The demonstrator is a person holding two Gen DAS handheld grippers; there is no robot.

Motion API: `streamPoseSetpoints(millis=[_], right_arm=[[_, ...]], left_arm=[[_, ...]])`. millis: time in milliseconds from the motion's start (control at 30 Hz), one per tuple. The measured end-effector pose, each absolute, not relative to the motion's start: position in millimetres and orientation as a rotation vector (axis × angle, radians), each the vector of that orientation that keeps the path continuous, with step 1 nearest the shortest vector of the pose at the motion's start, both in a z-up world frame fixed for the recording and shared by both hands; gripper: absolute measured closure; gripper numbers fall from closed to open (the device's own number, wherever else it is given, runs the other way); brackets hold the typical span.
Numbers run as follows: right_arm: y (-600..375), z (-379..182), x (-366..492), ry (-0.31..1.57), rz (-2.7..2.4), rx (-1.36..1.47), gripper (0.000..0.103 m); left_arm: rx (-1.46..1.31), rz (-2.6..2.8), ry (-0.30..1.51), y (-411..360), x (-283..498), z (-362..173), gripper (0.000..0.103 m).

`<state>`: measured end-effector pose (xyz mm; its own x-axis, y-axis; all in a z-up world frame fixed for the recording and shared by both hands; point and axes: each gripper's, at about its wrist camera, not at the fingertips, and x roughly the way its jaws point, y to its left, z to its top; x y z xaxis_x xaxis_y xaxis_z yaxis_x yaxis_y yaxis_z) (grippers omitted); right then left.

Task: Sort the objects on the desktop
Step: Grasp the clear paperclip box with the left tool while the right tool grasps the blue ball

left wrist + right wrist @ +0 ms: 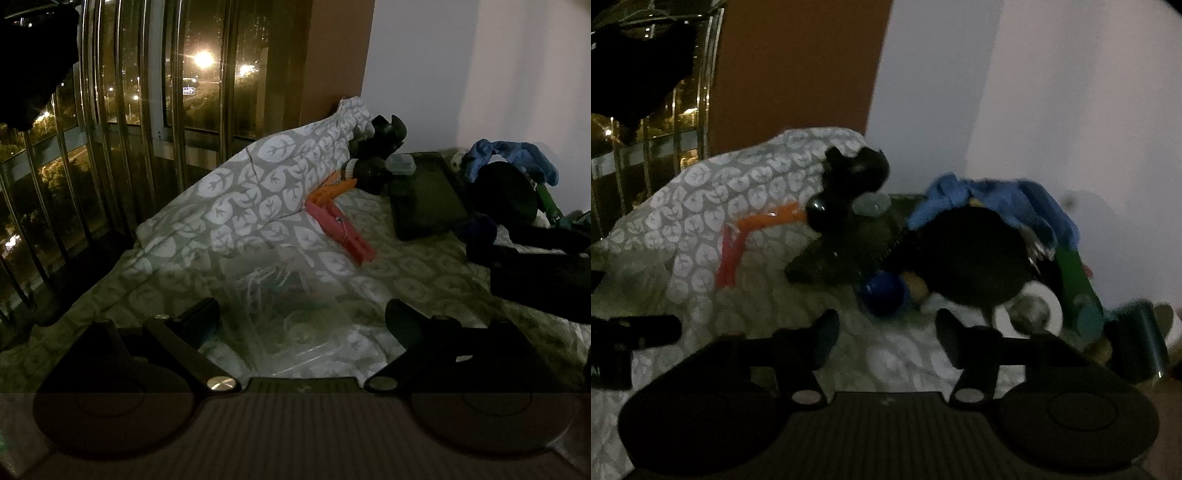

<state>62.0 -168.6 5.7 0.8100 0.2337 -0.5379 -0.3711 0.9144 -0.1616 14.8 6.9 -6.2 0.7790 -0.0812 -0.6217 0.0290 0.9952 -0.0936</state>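
Approach step, nothing grasped. Left claw point(301, 317) spread above a clear bag point(280, 295) on the leaf cloth point(236, 192). Right claw point(886, 332) spread, empty, facing the blue ball point(884, 293) (blurred) beside the tray point(846, 251). Next: lower, pinch one item.

A cloth point(236, 206) printed with white leaves on grey covers the whole surface and rises in a rumpled heap toward the window. On it lie a pink clothespin point(341, 229) and an orange clothespin point(330, 192), ends touching. Just beside them sits a dark tray point(428, 199), with a small clear box point(402, 164) at its far end. A crinkled clear plastic bag point(291, 314) rests nearer. A blue ball point(884, 293) and a white tape roll point(1028, 308) lie near the dark pile on the right.
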Motion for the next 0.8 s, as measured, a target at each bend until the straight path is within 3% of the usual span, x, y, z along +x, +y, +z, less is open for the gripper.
streamPoseSetpoints(millis=[167, 300, 367, 400, 500, 800], right_arm=[[-162.6, 2.7, 72.4, 0.517, 0.311, -0.309, 0.059], [-155.8, 2.2, 76.8, 0.527, 0.311, -0.354, 0.075], [-152.7, 3.1, 76.0, 0.524, 0.308, -0.377, 0.075], [-151.6, 3.7, 76.1, 0.522, 0.3, -0.386, 0.076], [-153.3, 7.4, 77.4, 0.522, 0.288, -0.373, 0.077], [-170.4, 16.8, 58.5, 0.516, 0.263, -0.314, 0.077]], left_arm=[[-0.083, -0.063, 0.675, 7.4, 16.2, -5.9, 0.007], [-0.082, -0.051, 0.67, 8.5, 17.1, -6.2, 0.013], [-0.078, -0.032, 0.666, 8.8, 17.1, -5.7, 0.022], [-0.074, -0.012, 0.66, 9.1, 16.8, -5.1, 0.039], [-0.079, 0.009, 0.651, 11.8, 15.6, -4.2, 0.051], [-0.07, 0.002, 0.637, 10.6, 9.3, -2.5, 0.051]])
